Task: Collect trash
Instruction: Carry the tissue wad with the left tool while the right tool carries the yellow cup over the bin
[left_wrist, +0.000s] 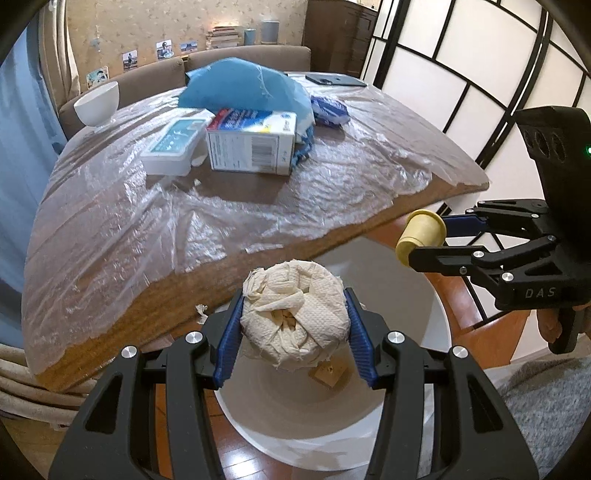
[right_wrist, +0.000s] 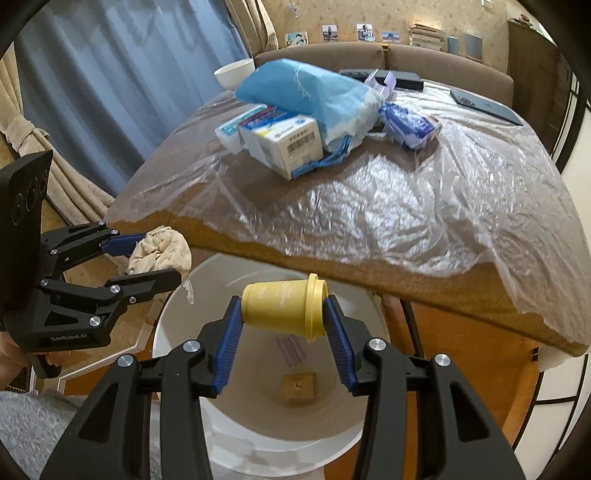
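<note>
Paper wad (left_wrist: 295, 314) is soft and light, squeezed in the left tool (left_wrist: 295, 325). Right tool (right_wrist: 282, 317) clamps the stiff, slippery yellow cup (right_wrist: 284, 308) by its ends over the white bin (right_wrist: 184, 328).

A white bowl (left_wrist: 98, 103), blue cloth (left_wrist: 243, 86) and dark tablet (left_wrist: 334, 79) rest on the plastic-covered table (left_wrist: 332, 177).

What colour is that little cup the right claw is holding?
Pale yellow, lid included. The cup shows best in the right wrist view, above the white bin.

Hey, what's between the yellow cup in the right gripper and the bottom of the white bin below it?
Nothing but open air under the yellow cup; the white bin's bottom holds two small scraps, as the right wrist view shows.
</note>
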